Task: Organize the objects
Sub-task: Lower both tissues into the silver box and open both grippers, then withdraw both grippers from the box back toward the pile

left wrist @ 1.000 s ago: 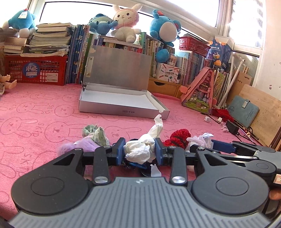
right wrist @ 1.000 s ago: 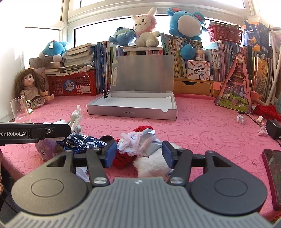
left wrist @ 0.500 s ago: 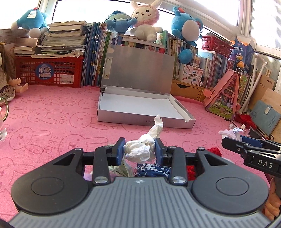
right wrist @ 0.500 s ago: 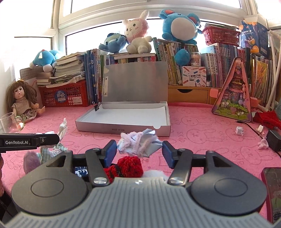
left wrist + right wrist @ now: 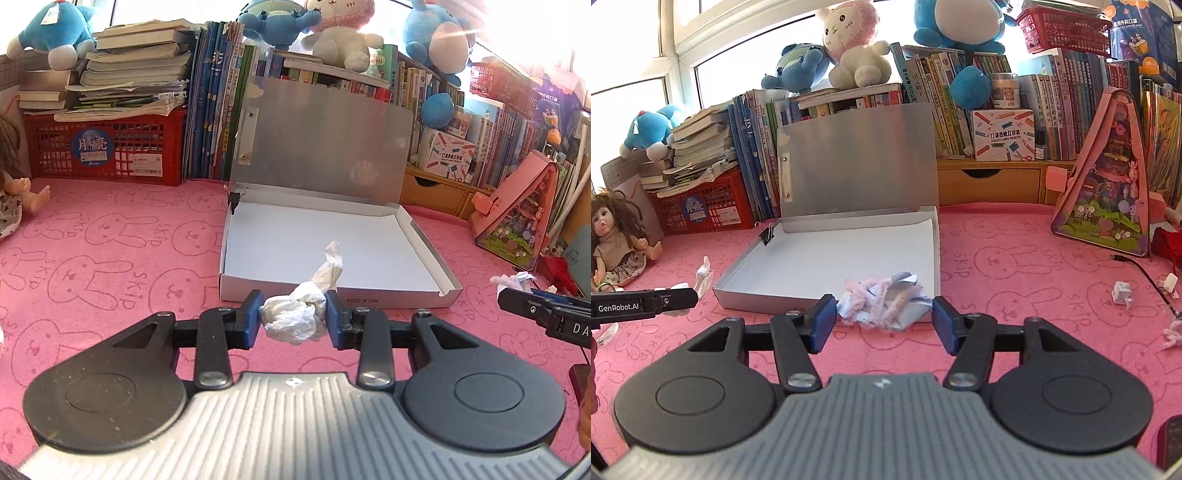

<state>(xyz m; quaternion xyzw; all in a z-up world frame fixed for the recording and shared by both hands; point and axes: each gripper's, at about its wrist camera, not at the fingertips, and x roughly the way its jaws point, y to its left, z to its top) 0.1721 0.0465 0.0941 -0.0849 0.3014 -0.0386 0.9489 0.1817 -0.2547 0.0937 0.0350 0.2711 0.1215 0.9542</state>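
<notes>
In the left wrist view my left gripper [image 5: 293, 320] is shut on a crumpled white tissue wad [image 5: 308, 304], held just above the pink mat before the front wall of an open silver box [image 5: 369, 301]. My right gripper [image 5: 884, 323] is shut on a bundle of pale blue paper and pink fuzzy cord [image 5: 882, 301], also just short of the silver box [image 5: 757, 298]. The box's white floor is bare and its lid stands upright behind. Each gripper shows at the edge of the other's view: right gripper [image 5: 517, 300], left gripper [image 5: 683, 299].
A doll [image 5: 617, 240] and red crate [image 5: 110, 147] with stacked books sit at the left. Books and plush toys line the back. A pink triangular toy house [image 5: 1108, 192] stands right. Paper scraps [image 5: 1123, 293], a cable [image 5: 1141, 267] and a binder clip [image 5: 768, 234] lie about.
Both grippers have risen and moved forward toward the silver box with their loads. The heap of cloth and yarn things beneath them has dropped out of view.
</notes>
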